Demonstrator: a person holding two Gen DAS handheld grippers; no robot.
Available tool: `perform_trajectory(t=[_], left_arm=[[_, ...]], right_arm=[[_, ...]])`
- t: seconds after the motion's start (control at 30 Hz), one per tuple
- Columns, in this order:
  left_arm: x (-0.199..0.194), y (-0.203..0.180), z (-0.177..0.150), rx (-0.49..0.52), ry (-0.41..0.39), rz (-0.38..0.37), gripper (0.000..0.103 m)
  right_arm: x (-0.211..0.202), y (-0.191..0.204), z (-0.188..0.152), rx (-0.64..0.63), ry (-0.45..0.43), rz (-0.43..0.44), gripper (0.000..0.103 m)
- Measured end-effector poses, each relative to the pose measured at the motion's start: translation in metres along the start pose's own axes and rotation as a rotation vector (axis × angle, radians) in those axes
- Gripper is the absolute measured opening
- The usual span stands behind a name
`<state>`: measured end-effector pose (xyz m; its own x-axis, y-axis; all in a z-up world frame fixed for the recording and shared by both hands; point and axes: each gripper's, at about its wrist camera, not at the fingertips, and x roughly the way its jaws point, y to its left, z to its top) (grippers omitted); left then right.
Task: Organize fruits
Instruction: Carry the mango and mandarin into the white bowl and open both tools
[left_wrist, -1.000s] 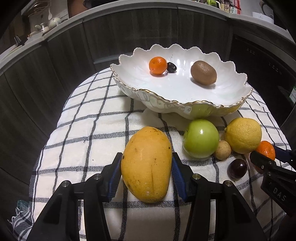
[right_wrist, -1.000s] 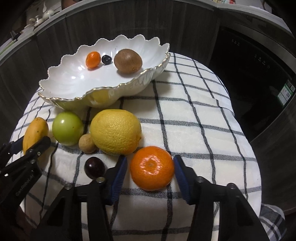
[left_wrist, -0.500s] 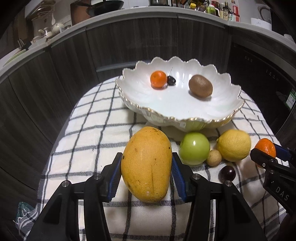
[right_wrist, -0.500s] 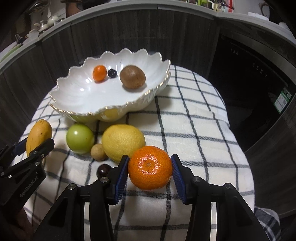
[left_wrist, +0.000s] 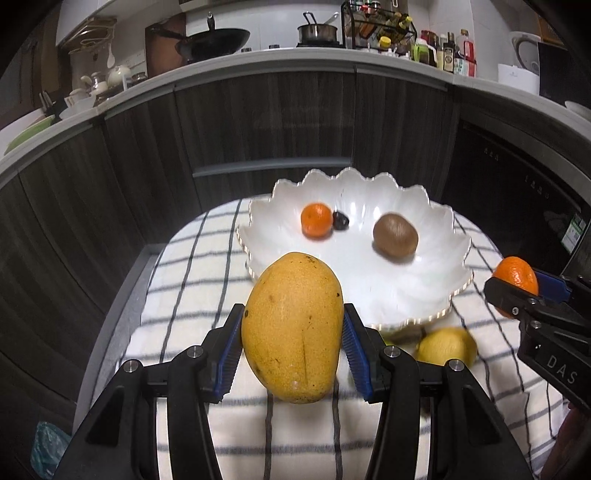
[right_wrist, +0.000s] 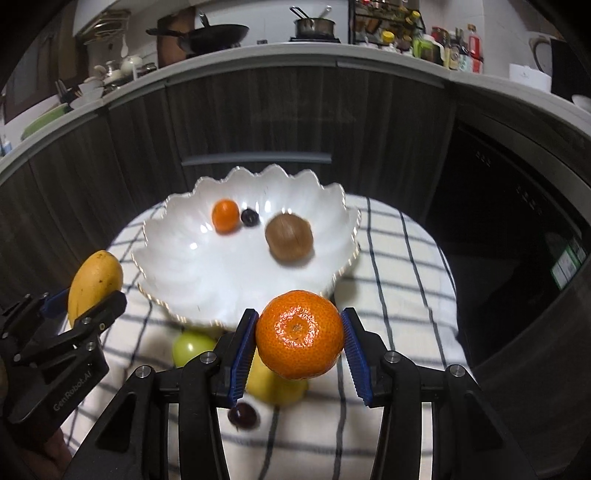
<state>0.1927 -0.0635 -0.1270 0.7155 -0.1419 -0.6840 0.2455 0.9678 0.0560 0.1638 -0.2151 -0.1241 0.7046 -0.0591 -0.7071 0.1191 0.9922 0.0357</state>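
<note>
My left gripper (left_wrist: 293, 345) is shut on a yellow mango (left_wrist: 291, 325), held in the air above the checked cloth. My right gripper (right_wrist: 300, 350) is shut on a mandarin (right_wrist: 300, 334), also lifted off the cloth. Ahead of both stands a white scalloped bowl (left_wrist: 424, 266) holding a small mandarin (left_wrist: 316, 224), a dark grape (left_wrist: 340, 220) and a kiwi (left_wrist: 395, 234). In the right wrist view the same bowl (right_wrist: 184, 258) sits just beyond the held mandarin. On the cloth below remain a lemon (left_wrist: 447, 347), a green apple (right_wrist: 190, 347) and a dark plum (right_wrist: 242, 415).
The stool or small table under the checked cloth (left_wrist: 192, 280) stands before dark wooden cabinets (left_wrist: 266, 122). A counter above carries a wok (left_wrist: 214, 38), a pot and bottles. A dark oven front (right_wrist: 517, 229) is at the right. The floor drops away on the left.
Both grippers have risen with their fruit, the mango and the mandarin now clear of the cloth. The bowl and loose fruits look lower and farther away, and the counter has come into view.
</note>
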Motion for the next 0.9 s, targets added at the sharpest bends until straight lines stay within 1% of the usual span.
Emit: perform_trajectory(t=[0.2,0.4,0.5,0.7,0.9], left_arm=[[0.014,0.0,0.019,0.019,-0.016,-0.016,0.05],[0.038,-0.001,0.031,0.017,0.011,-0.035,0.05],[0.05,-0.002,0.037,0.014,0.015,-0.028,0.05],[0.072,-0.003,0.041,0.012,0.056,-0.028,0.05],[0.085,-0.005,0.039,0.012,0.086,-0.043,0.05]], right_arm=[[0.015,0.001,0.018,-0.008,-0.011,0.018,0.047],[0.034,0.006,0.029,-0.018,-0.002,0.045,0.047],[0.045,0.009,0.033,-0.032,0.003,0.051,0.047],[0.068,0.007,0.039,-0.022,0.038,0.055,0.047],[0.08,0.008,0.039,-0.025,0.071,0.059,0.047]])
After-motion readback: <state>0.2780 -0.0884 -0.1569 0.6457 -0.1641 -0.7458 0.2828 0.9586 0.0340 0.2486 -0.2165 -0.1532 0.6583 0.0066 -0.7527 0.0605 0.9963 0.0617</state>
